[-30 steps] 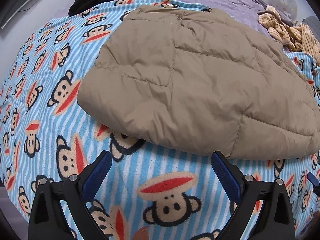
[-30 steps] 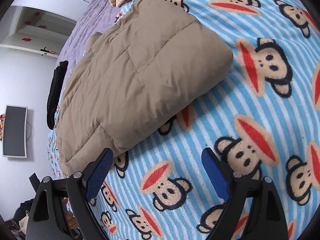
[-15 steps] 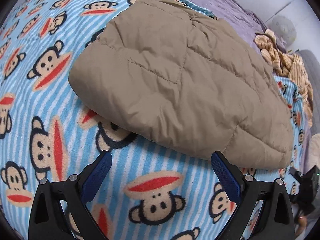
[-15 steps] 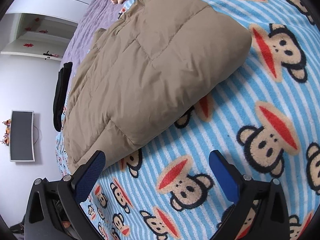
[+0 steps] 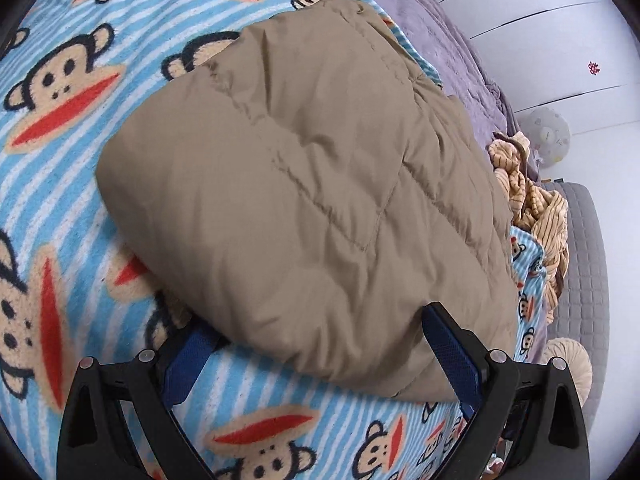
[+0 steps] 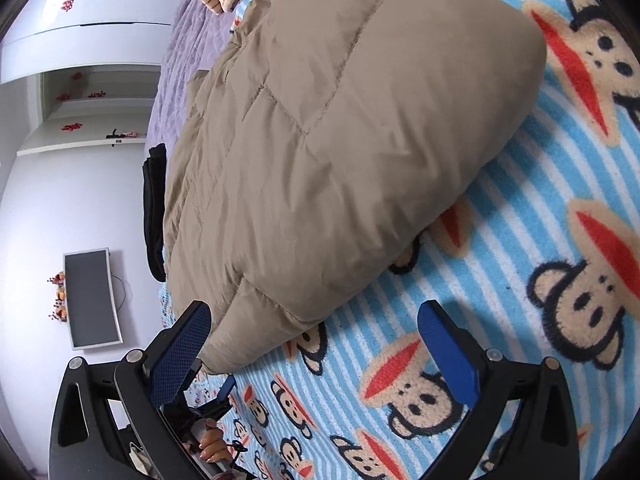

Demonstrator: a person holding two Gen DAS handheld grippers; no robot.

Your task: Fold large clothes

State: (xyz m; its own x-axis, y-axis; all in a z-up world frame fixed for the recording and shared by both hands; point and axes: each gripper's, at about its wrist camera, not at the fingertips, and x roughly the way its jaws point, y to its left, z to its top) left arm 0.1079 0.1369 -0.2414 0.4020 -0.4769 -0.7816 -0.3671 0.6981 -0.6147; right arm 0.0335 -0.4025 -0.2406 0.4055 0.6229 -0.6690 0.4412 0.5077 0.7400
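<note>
While both grippers sit wide apart w/ nothing pinched, the puffy tan quilted down jacket lies half-folded on the monkey-print striped fleece blanket. Left gripper straddles its near edge (maybe touching). Right gripper: slide under hem, pinch both layers.

The folded jacket lies on the monkey blanket; behind the jacket sit a striped garment and a dark garment.
</note>
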